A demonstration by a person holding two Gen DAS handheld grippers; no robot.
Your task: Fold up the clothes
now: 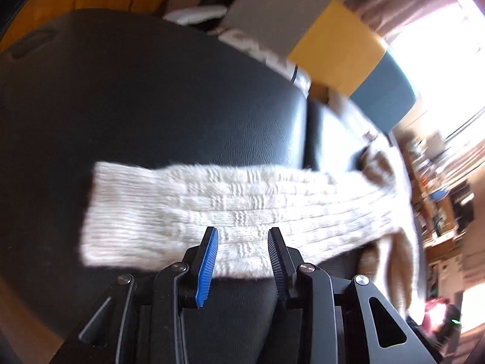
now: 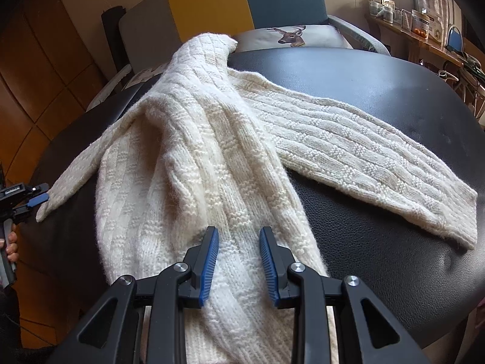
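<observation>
1. Table (image 2: 394, 97): a dark leather-look top carries the whole garment; a striped chair (image 2: 212, 6) and a deer cushion (image 2: 288, 35) stand behind it.
2. Sweater (image 2: 188, 157): cream knit, lying rumpled on the table, body bunched into a ridge, hem toward the right tongs. Not squared into a fold as it lies.
3. Sleeves: one sleeve (image 2: 363, 157) lies flat, stretched out to the right. The other sleeve (image 1: 212, 209) runs across the left wrist view, its cuff beside the left tongs.
4. Right tongs (image 2: 239, 265): spread, poised over the body fabric, pinching nothing.
5. Left tongs (image 1: 242, 261): spread, hovering at the sleeve's near edge; that view is blurred.
6. Judgement: whichever fold is in hand, grip a single layer at an edge, keep both grips level, and smooth the ridge so layers stack flat.
</observation>
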